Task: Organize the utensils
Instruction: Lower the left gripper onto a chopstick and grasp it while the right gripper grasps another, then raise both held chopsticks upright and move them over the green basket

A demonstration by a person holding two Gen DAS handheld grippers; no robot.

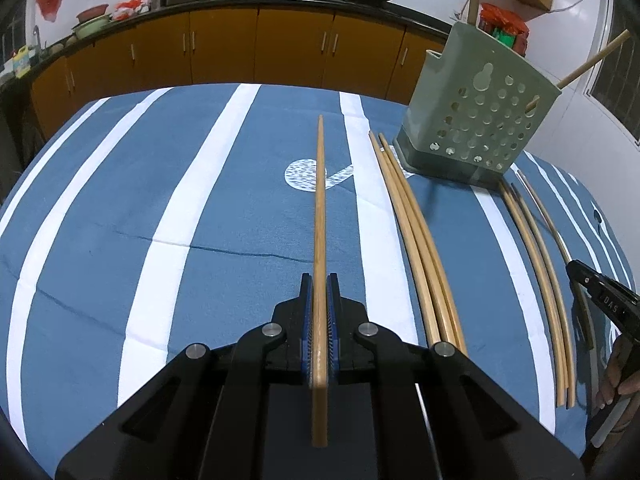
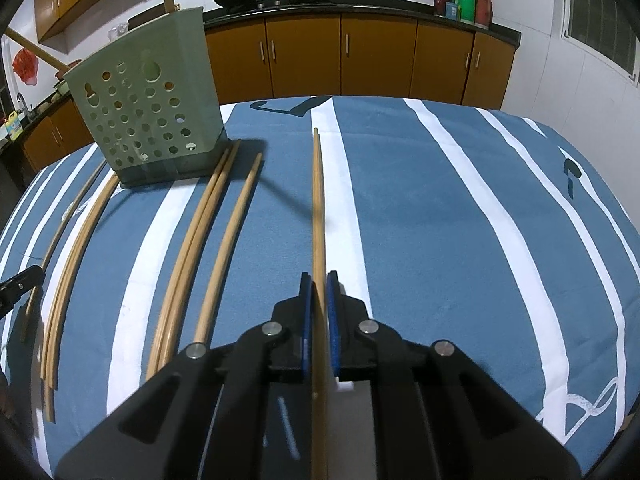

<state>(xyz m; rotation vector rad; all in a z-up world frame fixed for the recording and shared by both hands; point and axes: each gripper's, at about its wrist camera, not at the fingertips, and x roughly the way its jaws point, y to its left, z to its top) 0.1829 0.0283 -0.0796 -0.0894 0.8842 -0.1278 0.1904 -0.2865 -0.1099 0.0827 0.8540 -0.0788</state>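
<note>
Both grippers' fingers [image 1: 319, 292] [image 2: 319, 292] each clenched on one chopstick [image 1: 320, 216] [image 2: 318, 208], open cloth [image 1: 120, 200] leftward.

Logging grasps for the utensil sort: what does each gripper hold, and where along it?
Left gripper clamps a long wooden chopstick near its thick rear end. Right gripper likewise holds another wooden chopstick near its rear end.

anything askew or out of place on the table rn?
One oddity: a chopstick pokes sideways through a hole in the green perforated utensil holder instead of standing in it. Loose chopsticks lie in rows on the striped tablecloth. Each gripper, left and right, has its jaws around a chopstick.
</note>
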